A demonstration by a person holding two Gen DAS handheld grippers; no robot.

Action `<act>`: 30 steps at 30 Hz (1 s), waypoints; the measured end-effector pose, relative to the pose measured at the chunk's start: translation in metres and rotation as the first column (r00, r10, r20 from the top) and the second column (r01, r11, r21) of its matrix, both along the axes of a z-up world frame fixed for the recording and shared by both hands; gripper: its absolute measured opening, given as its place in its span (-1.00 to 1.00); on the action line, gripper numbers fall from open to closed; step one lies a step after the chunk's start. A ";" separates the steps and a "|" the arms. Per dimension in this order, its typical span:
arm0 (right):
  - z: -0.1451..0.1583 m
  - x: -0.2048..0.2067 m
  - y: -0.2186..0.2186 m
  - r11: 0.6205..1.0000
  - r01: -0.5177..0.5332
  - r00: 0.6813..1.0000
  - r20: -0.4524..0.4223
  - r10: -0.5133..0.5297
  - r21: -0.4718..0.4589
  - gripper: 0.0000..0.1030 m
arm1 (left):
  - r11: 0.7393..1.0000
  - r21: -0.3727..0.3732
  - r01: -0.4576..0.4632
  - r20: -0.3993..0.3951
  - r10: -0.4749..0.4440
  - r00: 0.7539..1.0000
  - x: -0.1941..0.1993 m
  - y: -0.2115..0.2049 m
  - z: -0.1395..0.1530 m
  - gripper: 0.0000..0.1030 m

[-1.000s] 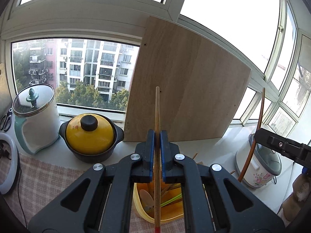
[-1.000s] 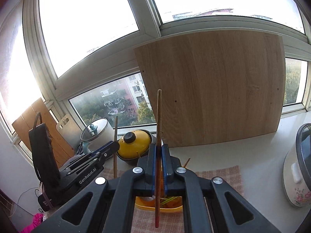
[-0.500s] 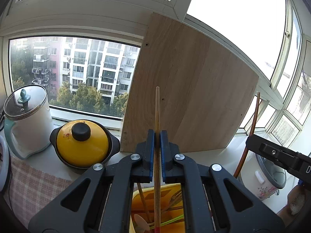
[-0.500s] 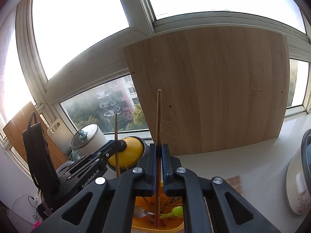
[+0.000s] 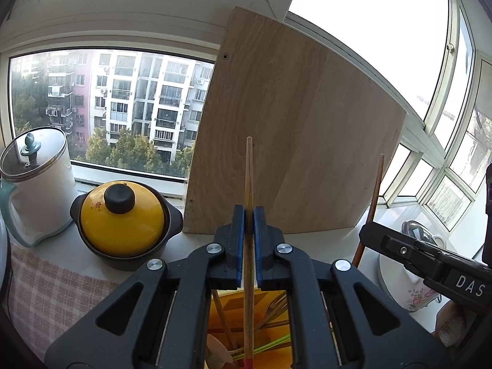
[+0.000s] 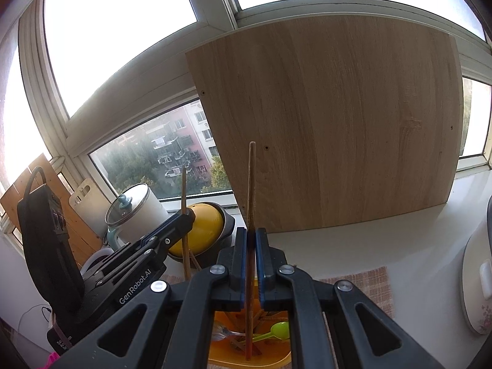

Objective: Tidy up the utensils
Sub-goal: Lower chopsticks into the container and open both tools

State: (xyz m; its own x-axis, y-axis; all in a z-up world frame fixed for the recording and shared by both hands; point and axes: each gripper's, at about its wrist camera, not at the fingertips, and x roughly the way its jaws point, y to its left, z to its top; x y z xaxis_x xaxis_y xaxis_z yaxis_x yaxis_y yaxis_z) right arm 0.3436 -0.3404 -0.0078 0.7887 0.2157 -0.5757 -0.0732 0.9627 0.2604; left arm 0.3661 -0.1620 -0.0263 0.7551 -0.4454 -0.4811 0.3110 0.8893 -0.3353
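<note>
My left gripper [image 5: 249, 215] is shut on a light wooden chopstick [image 5: 249, 169] held upright, its red lower tip over the yellow utensil holder [image 5: 273, 356]. My right gripper [image 6: 251, 236] is shut on a darker wooden chopstick [image 6: 251, 184], also upright, its lower end inside the yellow holder [image 6: 224, 359]. The holder contains several chopsticks, a fork [image 6: 221, 333] and a green spoon [image 6: 278, 329]. Each gripper shows in the other's view: the right one [image 5: 369, 233] at the right, the left one [image 6: 186, 218] at the left.
A large wooden board [image 5: 292, 141] leans on the window behind. A yellow-lidded black pot [image 5: 121, 218] and a white kettle [image 5: 37, 184] stand at the left. A white rice cooker [image 5: 406, 279] stands at the right. A checked cloth [image 5: 52, 289] covers the counter.
Both grippers have moved forward and down over the yellow holder, so the chopsticks' lower ends now reach into it. Both stay shut on their chopsticks.
</note>
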 end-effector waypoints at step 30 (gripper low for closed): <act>-0.043 -0.061 0.014 0.999 -0.020 0.990 -0.140 0.016 -0.030 -0.85 | 0.993 0.056 0.105 -0.101 -0.099 0.990 -0.070 0.025 -0.018 -0.93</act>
